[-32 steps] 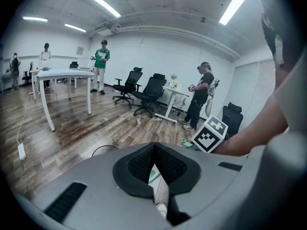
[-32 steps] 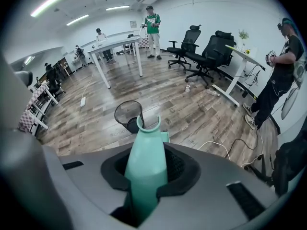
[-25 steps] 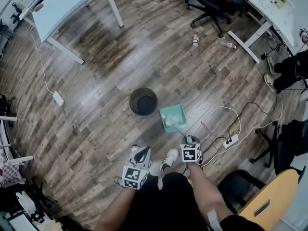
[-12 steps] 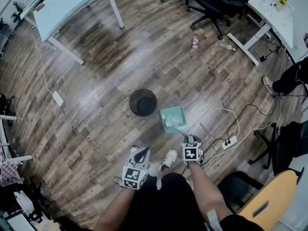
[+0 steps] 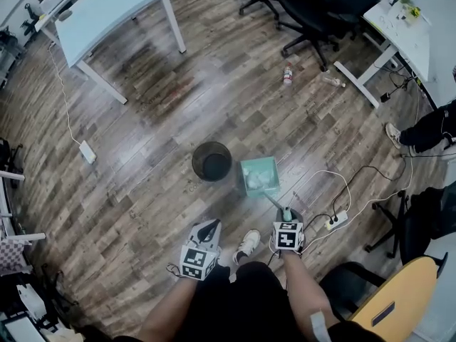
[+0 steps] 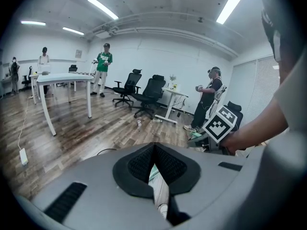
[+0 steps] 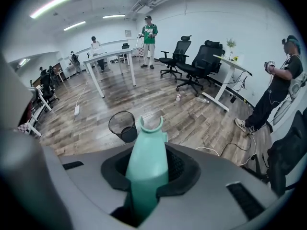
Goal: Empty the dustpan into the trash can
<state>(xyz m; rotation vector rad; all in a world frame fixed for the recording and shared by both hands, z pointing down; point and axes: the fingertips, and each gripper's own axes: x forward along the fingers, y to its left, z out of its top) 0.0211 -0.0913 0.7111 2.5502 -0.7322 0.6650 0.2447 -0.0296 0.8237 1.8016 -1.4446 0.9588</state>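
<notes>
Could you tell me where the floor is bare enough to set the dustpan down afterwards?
The widest bare floor lies between the trash can and the table, and another open stretch runs from the can toward the bottle. Right of the dustpan it is crowded: white cables and a power strip lie there.

Your dustpan (image 5: pixel 258 177) is mint green, a squarish pan facing up with white crumpled scraps (image 5: pixel 256 182) in it. It is just beside the trash can (image 5: pixel 211 161), on the can's right in the head view. Its long handle is clamped between the fingers of your right gripper (image 5: pixel 286 218). The trash can is round black mesh, upright, mouth open.
</notes>
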